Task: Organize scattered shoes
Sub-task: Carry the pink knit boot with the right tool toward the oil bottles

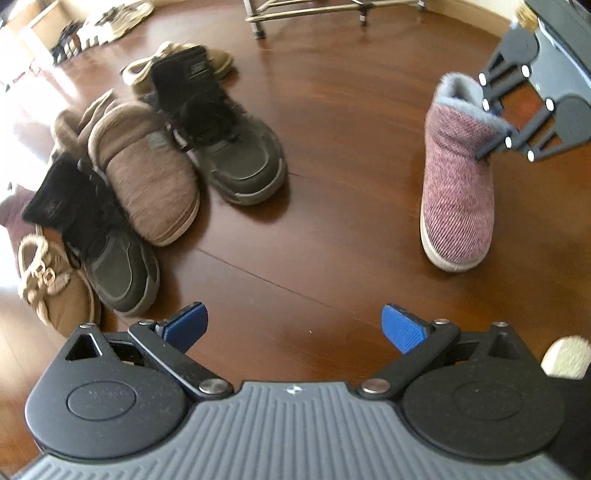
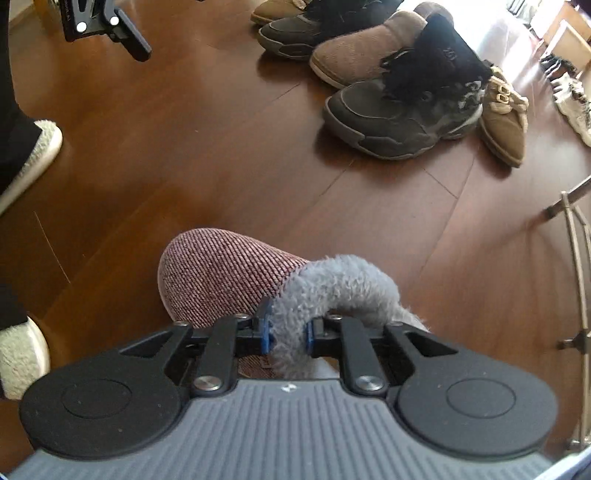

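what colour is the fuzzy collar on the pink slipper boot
Grey-blue fleece collar, clearest in the right wrist view.

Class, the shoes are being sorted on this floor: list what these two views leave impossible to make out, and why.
- Maroon slipper: heel hidden behind the right gripper in its own view.
- Second maroon shoe: cut off at the left view's edge.
- Light shoes at far wall: too small and glare-washed to count.
- Black boot: logo blurred, unreadable.

1. Wooden floor (image 1: 332, 155) is carrying everything, planks glossy brown.
2. Pink slipper boot (image 1: 458, 192) is standing alone on it.
3. Dark sneaker (image 1: 236, 155), tan slipper (image 1: 147, 173), second dark sneaker (image 1: 110, 262) and moccasin (image 1: 55, 291) are sitting clustered well left of the boot.
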{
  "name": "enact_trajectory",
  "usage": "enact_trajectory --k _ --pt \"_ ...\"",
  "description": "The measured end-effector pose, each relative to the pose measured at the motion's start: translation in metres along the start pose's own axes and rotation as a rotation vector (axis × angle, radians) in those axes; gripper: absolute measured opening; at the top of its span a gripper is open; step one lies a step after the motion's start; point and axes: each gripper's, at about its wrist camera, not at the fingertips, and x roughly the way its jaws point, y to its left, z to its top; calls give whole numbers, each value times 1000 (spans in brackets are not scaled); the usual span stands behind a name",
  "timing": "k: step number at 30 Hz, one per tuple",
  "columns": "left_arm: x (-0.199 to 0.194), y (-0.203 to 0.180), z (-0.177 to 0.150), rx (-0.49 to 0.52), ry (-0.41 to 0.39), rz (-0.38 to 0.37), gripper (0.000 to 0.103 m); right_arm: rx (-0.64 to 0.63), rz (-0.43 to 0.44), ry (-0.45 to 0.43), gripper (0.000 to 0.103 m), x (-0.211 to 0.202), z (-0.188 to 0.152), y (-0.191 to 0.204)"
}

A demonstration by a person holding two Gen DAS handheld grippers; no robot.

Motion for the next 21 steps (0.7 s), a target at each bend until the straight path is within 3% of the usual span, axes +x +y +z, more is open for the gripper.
enact_trajectory --k 2,4,5,6,7,8,10,12,15,21 --pt "-1 -4 0 21 -14 -3 102 47 -61 -19 38 -6 -3 5" --pt "-1 -6 1 28 -18 -12 102 292 -214 -103 61 -26 -12 15" --pt "0 -7 1 30 -16 -16 102 352 -246 -118 69 -29 -14 17" --pt "1 -8 1 32 -15 -19 102 540 -338 -154 79 -38 -22 21" --pt "3 -9 2 34 -13 -20 102 639 -378 -169 81 -42 -27 24" --pt "4 -10 3 37 -13 -20 102 948 -426 -207 81 -50 -43 32" --pt "5 -11 6 39 -16 -22 102 1275 -374 -263 84 -53 -65 47" --pt "6 -13 10 44 -24 -35 102 1453 -295 -268 85 -44 -73 61" --pt "7 -19 14 65 -34 -51 102 1488 -295 -228 85 -30 -66 68" --pt "7 -27 11 113 -38 -62 102 1568 -451 -221 86 -10 -40 57"
